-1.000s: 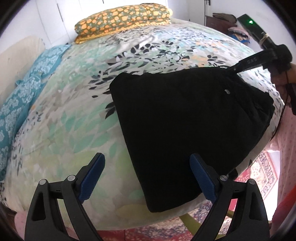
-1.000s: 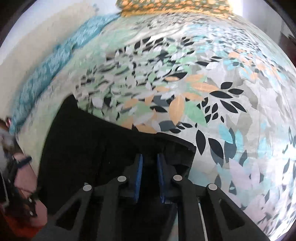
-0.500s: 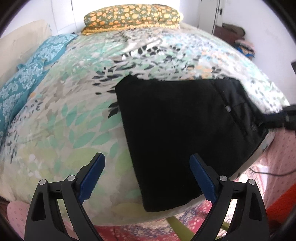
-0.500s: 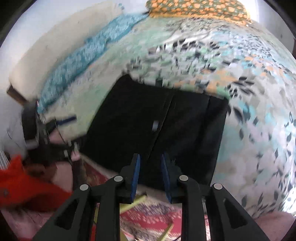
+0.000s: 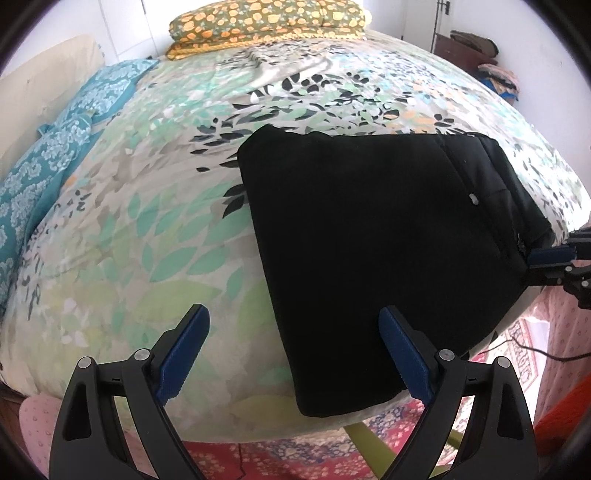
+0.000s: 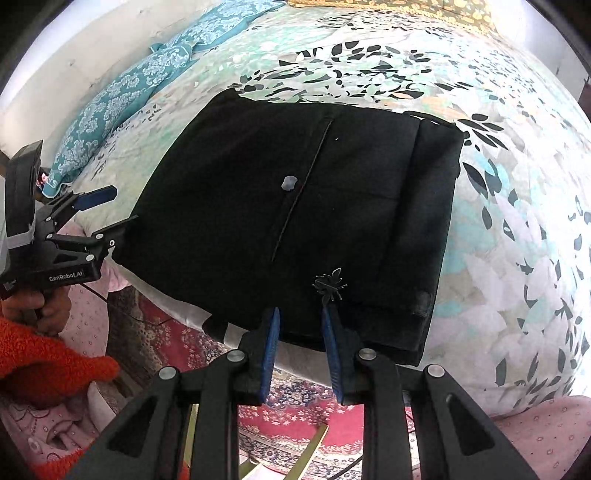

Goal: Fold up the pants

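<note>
Black pants (image 5: 373, 240) lie folded into a flat rectangle near the bed's front edge, also in the right wrist view (image 6: 303, 206), with a pale button (image 6: 289, 182) and a pocket seam on top. My left gripper (image 5: 293, 326) is open wide and empty, above the fold's near left corner. My right gripper (image 6: 301, 317) is open a little and empty, its fingertips at the fold's near edge, not gripping it. The left gripper shows at the left of the right wrist view (image 6: 98, 214). The right gripper shows at the right edge of the left wrist view (image 5: 546, 264).
The bed has a leaf-print cover (image 5: 155, 229). A folded orange-flowered quilt (image 5: 266, 18) lies at the far end, teal pillows (image 5: 55, 155) along the left. A red patterned rug (image 6: 295, 417) covers the floor below the bed's edge.
My right gripper has let go of the pants' corner, opened slightly and pulled back off the bed's edge. The pants now lie flat. My left gripper stays open.
</note>
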Motion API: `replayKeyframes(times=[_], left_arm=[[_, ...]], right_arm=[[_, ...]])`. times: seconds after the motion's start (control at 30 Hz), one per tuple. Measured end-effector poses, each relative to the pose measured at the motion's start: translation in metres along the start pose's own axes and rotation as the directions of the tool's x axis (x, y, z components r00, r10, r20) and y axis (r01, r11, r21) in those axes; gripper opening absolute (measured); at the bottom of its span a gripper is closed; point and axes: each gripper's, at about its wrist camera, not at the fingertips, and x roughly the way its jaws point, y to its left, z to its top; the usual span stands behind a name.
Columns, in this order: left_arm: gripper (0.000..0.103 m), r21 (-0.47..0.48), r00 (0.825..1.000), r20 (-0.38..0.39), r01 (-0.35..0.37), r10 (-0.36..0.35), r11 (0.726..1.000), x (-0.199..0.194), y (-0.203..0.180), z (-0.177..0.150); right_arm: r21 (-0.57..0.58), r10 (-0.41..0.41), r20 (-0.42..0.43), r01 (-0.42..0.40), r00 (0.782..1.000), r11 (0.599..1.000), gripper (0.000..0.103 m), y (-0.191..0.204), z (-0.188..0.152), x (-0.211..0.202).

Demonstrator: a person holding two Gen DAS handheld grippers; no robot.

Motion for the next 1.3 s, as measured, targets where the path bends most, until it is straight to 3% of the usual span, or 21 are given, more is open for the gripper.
replayKeyframes(times=[0.3,0.4,0.47,0.53,0.6,0.63,0.67,0.73,0.83,0.93,1.03,1.13,1.2,1.23,1.3], left_arm=[[0.095,0.0,1.0,-0.002,0.0,0.0,1.0,0.0,0.0,0.0],[0.095,-0.005,1.0,-0.005,0.004,-0.004,1.0,0.002,0.0,0.0],[0.095,-0.01,1.0,-0.008,0.011,-0.011,1.0,0.002,0.002,0.0],[0.095,-0.011,1.0,-0.004,0.016,-0.016,1.0,-0.001,0.004,0.001],[0.095,-0.027,1.0,0.027,0.009,-0.008,1.0,-0.009,0.014,0.005],[0.096,-0.06,0.999,0.049,0.015,-0.012,0.998,-0.013,0.025,0.008],[0.096,-0.104,0.998,0.06,0.04,-0.034,0.994,-0.015,0.038,0.011],[0.096,-0.201,0.993,0.047,0.119,-0.112,0.972,-0.008,0.064,0.018],[0.096,-0.265,0.968,-0.028,0.232,-0.248,0.936,0.023,0.086,0.025],[0.096,-0.31,0.945,-0.095,0.271,-0.313,0.912,0.051,0.091,0.025],[0.096,-0.372,0.903,-0.098,0.356,-0.418,0.857,0.064,0.091,0.019],[0.097,-0.412,0.884,-0.092,0.385,-0.458,0.826,0.071,0.091,0.016],[0.099,-0.429,0.872,-0.088,0.403,-0.482,0.808,0.075,0.089,0.017],[0.1,-0.443,0.856,-0.094,0.422,-0.509,0.791,0.08,0.086,0.019],[0.101,-0.45,0.841,-0.123,0.426,-0.527,0.785,0.09,0.072,0.024]], right_arm=[[-0.002,-0.001,-0.002,0.001,1.0,1.0,0.027,0.001,0.002,0.001],[-0.008,0.032,-0.001,-0.032,0.999,0.999,0.042,0.005,0.002,0.002],[-0.029,0.057,-0.002,-0.057,0.998,0.998,0.063,0.012,0.002,0.003],[-0.052,0.057,0.005,-0.056,0.998,0.997,0.067,0.019,0.002,-0.001],[-0.046,0.075,0.072,-0.071,0.995,0.996,0.067,0.014,0.004,-0.019],[-0.019,0.078,0.116,-0.077,0.99,0.997,0.07,0.005,0.006,-0.028],[0.017,0.075,0.148,-0.078,0.986,0.997,0.08,-0.007,0.008,-0.034],[0.081,0.06,0.177,-0.076,0.982,0.994,0.089,-0.031,0.013,-0.04],[0.135,0.09,0.137,-0.109,0.986,0.985,0.089,-0.07,0.022,-0.022],[0.257,0.217,0.079,-0.23,0.973,0.939,0.089,-0.107,0.023,0.015],[0.334,0.334,0.085,-0.343,0.939,0.878,0.091,-0.123,0.022,0.04],[0.345,0.467,0.142,-0.485,0.873,0.803,0.09,-0.123,0.026,0.046],[0.327,0.464,0.112,-0.474,0.879,0.818,0.089,-0.116,0.028,0.052],[0.306,0.455,0.089,-0.459,0.886,0.834,0.085,-0.111,0.029,0.056],[0.299,0.45,0.078,-0.452,0.889,0.841,0.073,-0.107,0.029,0.058]])
